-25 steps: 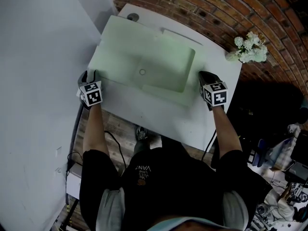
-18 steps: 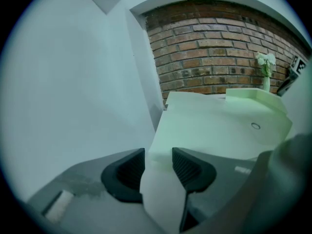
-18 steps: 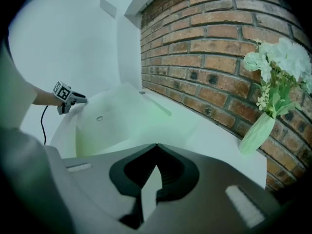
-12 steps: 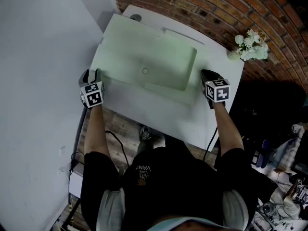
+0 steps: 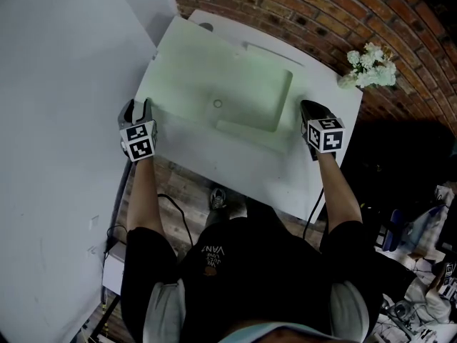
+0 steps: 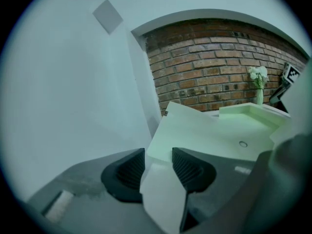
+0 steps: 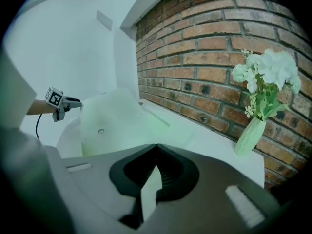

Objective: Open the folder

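A pale green folder (image 5: 214, 77) lies on the white table (image 5: 235, 170), a round snap (image 5: 217, 103) near its middle. My left gripper (image 5: 137, 108) is at the folder's left corner, shut on the cover, whose sheet (image 6: 163, 194) fills the gap between the ribbed pads (image 6: 192, 167). That cover (image 6: 209, 135) is lifted and slopes up from the table on the left side. My right gripper (image 5: 308, 110) is at the folder's right edge, shut on a thin sheet (image 7: 148, 191) of the folder. In the right gripper view the raised cover (image 7: 112, 116) stands ahead, with the left gripper (image 7: 73, 101) beyond it.
A brick wall (image 5: 321, 13) runs behind the table. A vase of white flowers (image 5: 371, 66) stands at the table's far right corner. A white wall panel (image 5: 57, 120) is close on the left. Cluttered floor (image 5: 421, 263) lies to the right of the person.
My left gripper has risen with the cover's corner, and the cover's left side now tilts higher off the table. The right gripper has stayed where it was.
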`<action>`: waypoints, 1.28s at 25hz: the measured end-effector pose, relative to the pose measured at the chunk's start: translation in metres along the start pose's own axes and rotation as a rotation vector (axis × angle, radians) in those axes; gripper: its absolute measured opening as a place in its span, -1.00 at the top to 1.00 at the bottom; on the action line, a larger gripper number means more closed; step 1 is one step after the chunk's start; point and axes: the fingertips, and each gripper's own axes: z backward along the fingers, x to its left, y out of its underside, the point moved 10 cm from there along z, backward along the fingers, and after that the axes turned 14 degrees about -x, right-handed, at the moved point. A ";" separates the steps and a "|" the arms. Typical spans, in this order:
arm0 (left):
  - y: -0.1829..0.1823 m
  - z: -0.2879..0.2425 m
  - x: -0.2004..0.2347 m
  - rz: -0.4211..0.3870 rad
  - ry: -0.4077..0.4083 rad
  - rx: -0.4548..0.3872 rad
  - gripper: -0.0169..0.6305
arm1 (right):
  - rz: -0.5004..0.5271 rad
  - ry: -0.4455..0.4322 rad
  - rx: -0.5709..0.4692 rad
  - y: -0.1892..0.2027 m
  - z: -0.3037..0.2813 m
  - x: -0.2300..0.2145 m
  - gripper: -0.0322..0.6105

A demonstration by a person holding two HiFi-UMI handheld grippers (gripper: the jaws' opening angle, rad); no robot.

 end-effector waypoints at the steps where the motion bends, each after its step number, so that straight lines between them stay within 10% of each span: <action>1: -0.001 0.001 0.000 0.000 0.002 -0.009 0.44 | 0.001 -0.001 -0.006 -0.001 0.002 0.002 0.89; 32: -0.065 0.056 -0.016 0.000 0.118 -0.242 0.44 | -0.045 0.011 -0.133 -0.010 0.050 0.046 0.89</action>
